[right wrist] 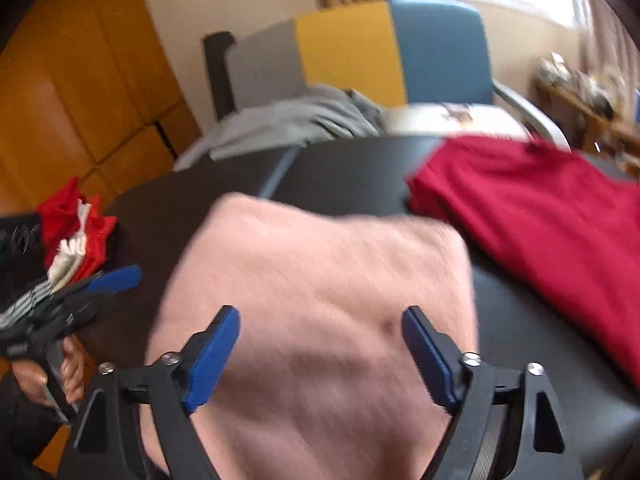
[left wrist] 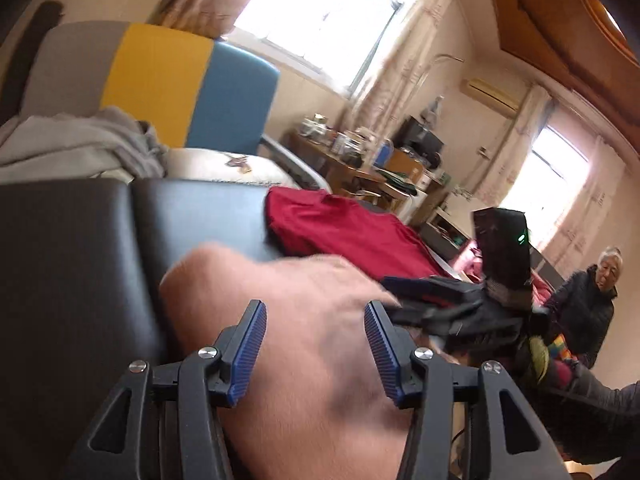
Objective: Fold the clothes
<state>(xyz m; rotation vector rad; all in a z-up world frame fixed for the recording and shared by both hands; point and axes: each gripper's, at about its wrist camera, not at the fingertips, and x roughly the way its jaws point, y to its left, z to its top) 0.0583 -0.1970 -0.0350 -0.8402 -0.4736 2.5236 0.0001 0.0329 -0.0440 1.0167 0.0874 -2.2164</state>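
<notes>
The pink garment (right wrist: 320, 320), soft, limp and apparently light, lies on the dark table (right wrist: 360, 168) directly beneath both empty, open tongs, left gripper (left wrist: 316, 352) and right gripper (right wrist: 320, 356); grasp it at a hem edge.

Beyond my black table (right wrist: 360, 168): striped headboard (left wrist: 160, 84), cluttered desk (left wrist: 352, 160), air conditioner (left wrist: 490, 94), seated person (left wrist: 588, 304), wooden wardrobe (right wrist: 80, 92).

I count two grippers, my left gripper (left wrist: 314, 344) and my right gripper (right wrist: 320, 354). Two garments lie on one dark table (right wrist: 352, 164): one pink garment (right wrist: 320, 280) and one red garment (right wrist: 540, 208). One grey garment (right wrist: 304, 120) lies beyond, and one red-and-white heap (right wrist: 76, 232) at the left.
</notes>
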